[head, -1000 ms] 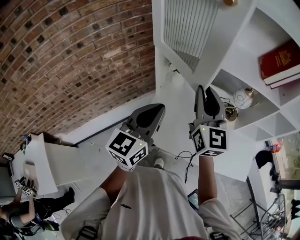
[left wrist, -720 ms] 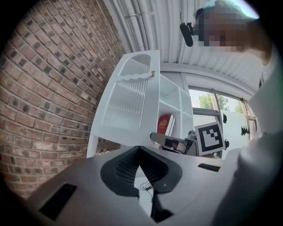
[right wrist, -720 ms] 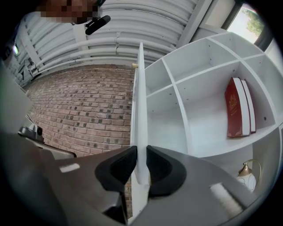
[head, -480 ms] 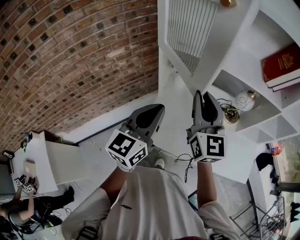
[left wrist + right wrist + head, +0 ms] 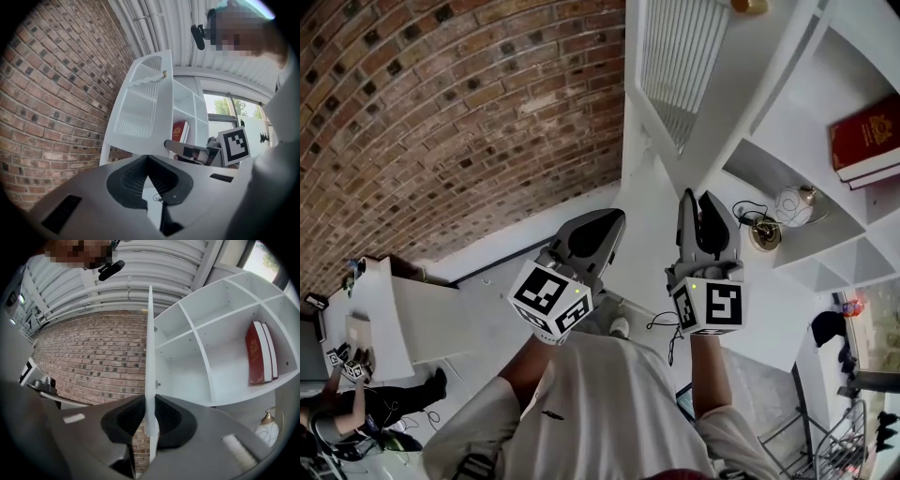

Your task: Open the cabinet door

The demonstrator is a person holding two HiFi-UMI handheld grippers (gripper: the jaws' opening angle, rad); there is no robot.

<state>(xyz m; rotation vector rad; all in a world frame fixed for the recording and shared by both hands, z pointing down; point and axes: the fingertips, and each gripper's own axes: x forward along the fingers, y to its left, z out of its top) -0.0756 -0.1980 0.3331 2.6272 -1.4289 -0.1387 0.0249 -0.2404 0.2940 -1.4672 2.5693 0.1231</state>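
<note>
The right gripper has its two dark jaws pressed shut on the thin free edge of the white cabinet door, which runs edge-on straight up between them. The left gripper is closed too, its jaw tips meeting with nothing between them, and it hangs idle just beside the right one, low in front of the person's chest. From the head view, the door is a slatted white panel with a small brass knob at its far end, swung out away from the cabinet face. To the right of the door, open white shelf compartments show, one holding a red book standing upright, and a lower one a round white lamp with a brass base. To the left of the door is a brick wall. Over the last second the right gripper has drawn slightly back toward the person and to their left, and the door edge has come with it, so the panel stands a little further out from the shelves than before. That suggests the pull is working: the hinge gives freely, the grip on the edge is not slipping, and the door already looks mostly open, with perhaps only a little swing left.
</note>
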